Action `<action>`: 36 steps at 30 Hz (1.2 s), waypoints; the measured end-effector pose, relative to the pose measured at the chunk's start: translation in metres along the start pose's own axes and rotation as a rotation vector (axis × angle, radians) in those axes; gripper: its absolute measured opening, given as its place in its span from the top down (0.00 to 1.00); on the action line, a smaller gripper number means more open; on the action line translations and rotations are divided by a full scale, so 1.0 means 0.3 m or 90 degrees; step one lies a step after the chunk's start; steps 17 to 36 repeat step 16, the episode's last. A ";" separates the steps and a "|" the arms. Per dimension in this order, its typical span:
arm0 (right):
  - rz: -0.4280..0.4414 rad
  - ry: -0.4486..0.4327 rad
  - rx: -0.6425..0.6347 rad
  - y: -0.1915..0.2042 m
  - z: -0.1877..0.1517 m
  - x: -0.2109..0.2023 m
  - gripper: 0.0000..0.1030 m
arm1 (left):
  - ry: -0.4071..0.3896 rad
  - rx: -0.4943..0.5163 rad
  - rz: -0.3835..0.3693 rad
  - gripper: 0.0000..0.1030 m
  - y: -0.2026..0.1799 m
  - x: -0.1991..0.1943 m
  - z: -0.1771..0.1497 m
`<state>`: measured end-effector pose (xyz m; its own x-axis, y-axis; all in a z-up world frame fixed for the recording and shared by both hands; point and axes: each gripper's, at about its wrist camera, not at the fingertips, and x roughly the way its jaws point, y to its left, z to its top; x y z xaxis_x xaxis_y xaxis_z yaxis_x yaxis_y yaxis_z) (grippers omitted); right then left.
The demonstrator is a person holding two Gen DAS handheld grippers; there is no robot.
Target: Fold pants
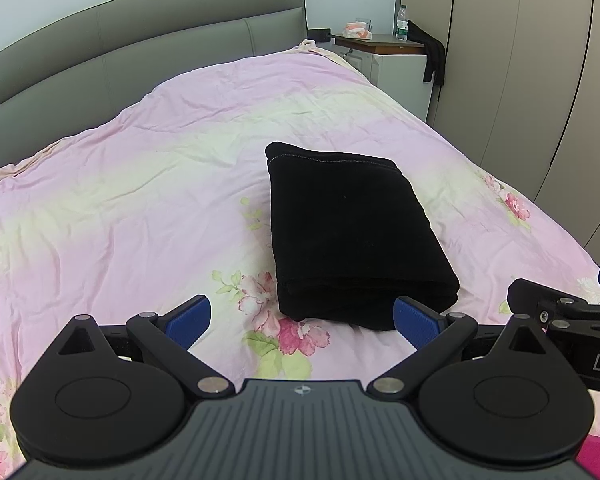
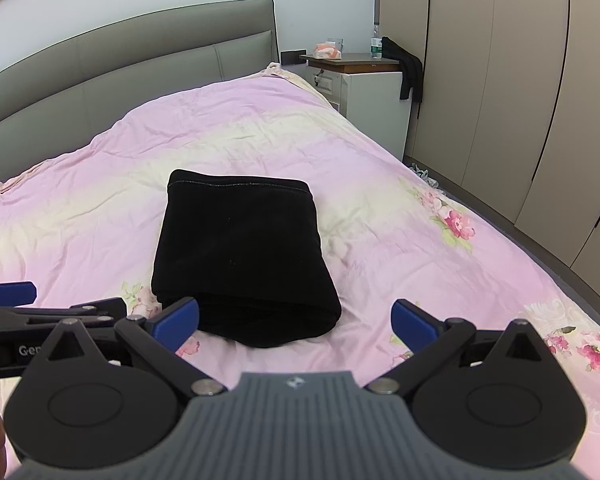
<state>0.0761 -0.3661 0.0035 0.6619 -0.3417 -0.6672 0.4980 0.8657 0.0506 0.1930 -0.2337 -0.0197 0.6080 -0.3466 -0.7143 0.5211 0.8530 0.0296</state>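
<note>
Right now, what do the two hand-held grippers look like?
Both look the same. The left hand-held gripper and the right hand-held gripper each have blue finger pads on black linkage arms with silver rivets, two round black discs, and a ribbed grey body bearing a small emblem.

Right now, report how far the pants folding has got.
Done: the black pants lie as a compact, layered rectangle on the pink bedspread. In hand: nothing; the left gripper and right gripper are open, short of the bundle. Left: seemingly nothing.
</note>
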 end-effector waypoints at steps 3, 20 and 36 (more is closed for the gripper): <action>0.001 0.001 0.002 -0.001 -0.001 0.000 0.05 | 0.000 0.000 -0.001 0.00 0.002 0.000 -0.001; 0.000 0.001 0.000 -0.002 0.000 0.001 0.05 | -0.004 0.003 0.002 0.00 -0.004 -0.003 -0.006; 0.000 0.001 0.000 -0.002 0.000 0.001 0.05 | -0.004 0.003 0.002 0.00 -0.004 -0.003 -0.006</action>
